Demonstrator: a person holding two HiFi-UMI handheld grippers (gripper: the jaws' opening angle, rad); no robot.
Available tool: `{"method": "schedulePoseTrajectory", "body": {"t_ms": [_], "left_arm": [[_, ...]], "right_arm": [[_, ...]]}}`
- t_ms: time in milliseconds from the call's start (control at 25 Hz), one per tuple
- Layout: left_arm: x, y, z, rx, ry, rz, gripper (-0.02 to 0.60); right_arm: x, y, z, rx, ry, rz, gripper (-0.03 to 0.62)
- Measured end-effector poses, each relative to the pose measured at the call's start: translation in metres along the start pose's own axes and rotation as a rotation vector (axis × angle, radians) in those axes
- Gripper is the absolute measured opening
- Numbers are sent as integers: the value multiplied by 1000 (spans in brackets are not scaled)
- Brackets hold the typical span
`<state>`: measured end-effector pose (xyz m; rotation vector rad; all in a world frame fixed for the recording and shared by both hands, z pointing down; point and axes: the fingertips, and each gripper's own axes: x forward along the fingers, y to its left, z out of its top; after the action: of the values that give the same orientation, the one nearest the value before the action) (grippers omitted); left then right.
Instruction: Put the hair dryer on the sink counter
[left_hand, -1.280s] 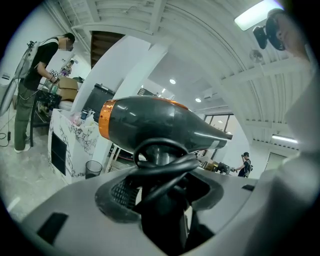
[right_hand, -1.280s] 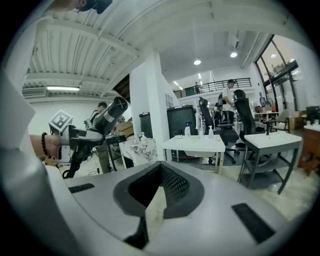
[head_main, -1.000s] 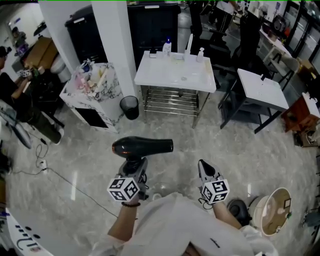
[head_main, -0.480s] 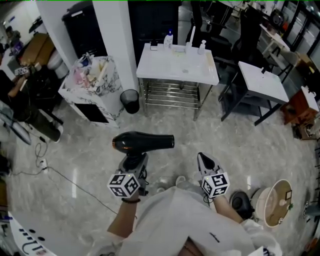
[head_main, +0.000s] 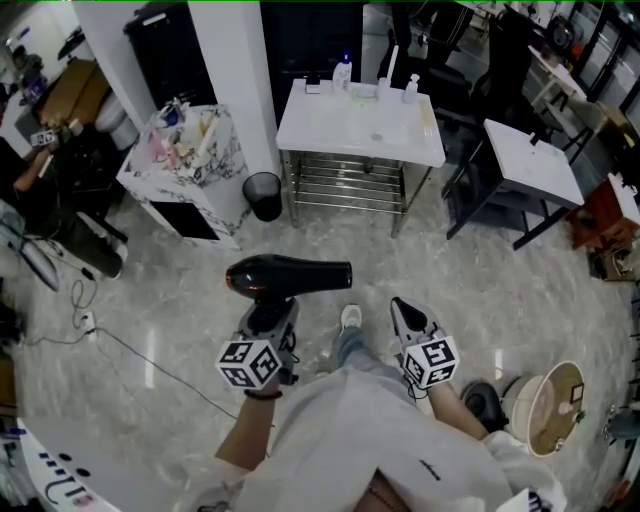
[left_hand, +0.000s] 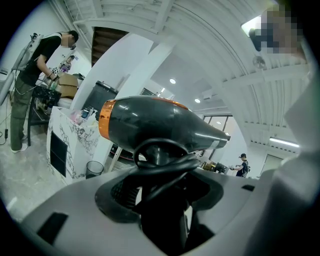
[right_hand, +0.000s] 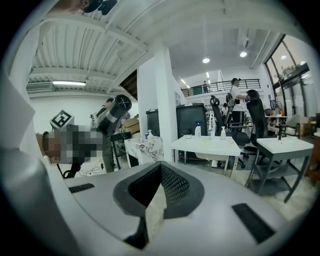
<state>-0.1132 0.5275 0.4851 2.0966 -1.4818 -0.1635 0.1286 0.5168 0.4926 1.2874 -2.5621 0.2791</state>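
A black hair dryer with an orange rear ring lies crosswise above the floor, nozzle to the right. My left gripper is shut on its handle, and the looped cord sits between the jaws below the dryer body. To its right, my right gripper is shut and holds nothing; its jaws point at the room ahead. The white sink counter stands farther ahead on a metal rack, and it also shows as the sink counter in the right gripper view.
Bottles stand at the counter's back edge. Left of it are a white pillar, a small black bin and a marble-patterned cabinet. A second white table stands to the right. A cable runs across the floor at the left.
Both grippers have moved forward toward the sink counter, the dryer still held. A shoe has come into view between them.
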Motion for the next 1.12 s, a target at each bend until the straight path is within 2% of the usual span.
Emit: {"method": "schedulePoseTrajectory", "body": {"t_ms": [400, 1120], "left_arm": [[78, 15, 27, 24, -13, 10, 268], [293, 31, 101, 25, -4, 28, 268]], "right_arm": [[66, -49, 11, 9, -20, 23, 17], [221, -200, 79, 6, -12, 69, 17]]}}
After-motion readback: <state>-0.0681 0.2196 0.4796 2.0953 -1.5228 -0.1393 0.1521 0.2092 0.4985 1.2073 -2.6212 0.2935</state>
